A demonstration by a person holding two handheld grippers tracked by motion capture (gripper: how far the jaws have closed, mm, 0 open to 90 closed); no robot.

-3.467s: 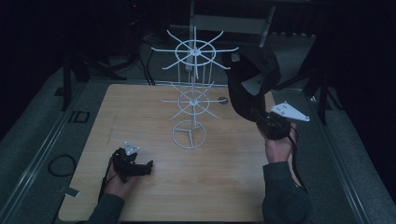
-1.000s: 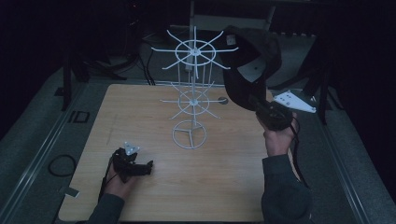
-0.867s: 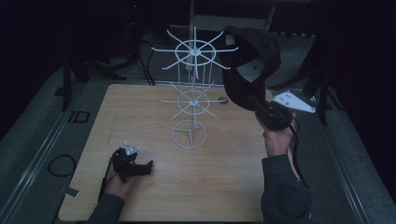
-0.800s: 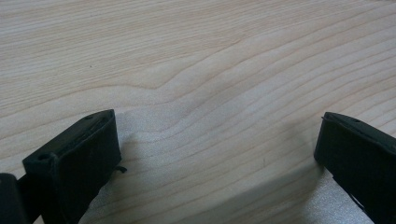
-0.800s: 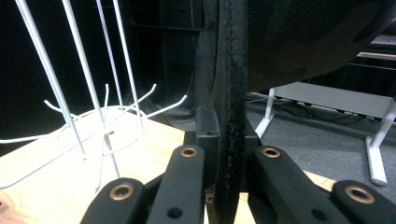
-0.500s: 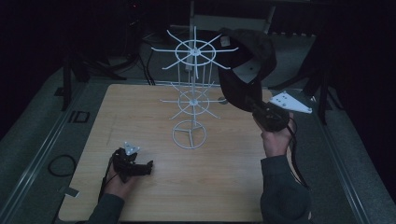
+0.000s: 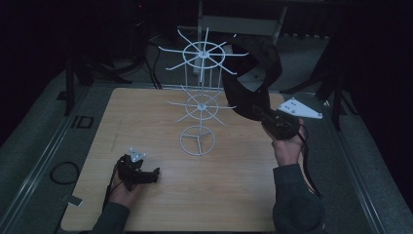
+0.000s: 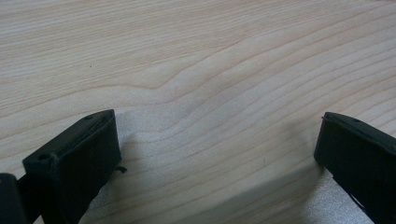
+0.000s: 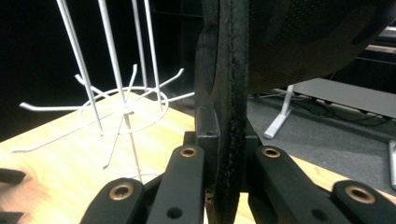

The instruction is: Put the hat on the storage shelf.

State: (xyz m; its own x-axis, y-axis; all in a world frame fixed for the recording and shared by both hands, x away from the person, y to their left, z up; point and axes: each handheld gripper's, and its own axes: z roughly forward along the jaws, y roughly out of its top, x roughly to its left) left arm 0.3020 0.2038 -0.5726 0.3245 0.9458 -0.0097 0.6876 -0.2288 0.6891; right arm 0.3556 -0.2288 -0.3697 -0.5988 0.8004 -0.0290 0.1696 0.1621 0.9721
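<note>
A white wire rack (image 7: 199, 97) with two tiers of hooks stands on the wooden table (image 7: 136, 122). My right gripper (image 7: 267, 118) is held up at the table's right side, shut on the brim of a black cap (image 7: 253, 83). The cap's crown reaches up beside the rack's top hooks; whether it touches them I cannot tell. In the right gripper view the brim's edge (image 9: 229, 93) stands pinched in my right gripper (image 9: 227, 154), with the rack (image 9: 123, 107) to the left. My left gripper (image 7: 148, 175) rests on the table at the front left. It is open over bare wood (image 8: 217, 154).
Dark grey floor (image 7: 44, 146) surrounds the table, with a cable loop (image 7: 63, 171) at the left. Metal frame legs (image 7: 280, 19) stand behind the rack. Bare wood lies between the rack's round base (image 7: 197, 141) and the front edge.
Since the earliest frame the right gripper has lifted the cap higher, level with the rack's top hooks. Over the last second the cap edged slightly left. The left gripper has not moved.
</note>
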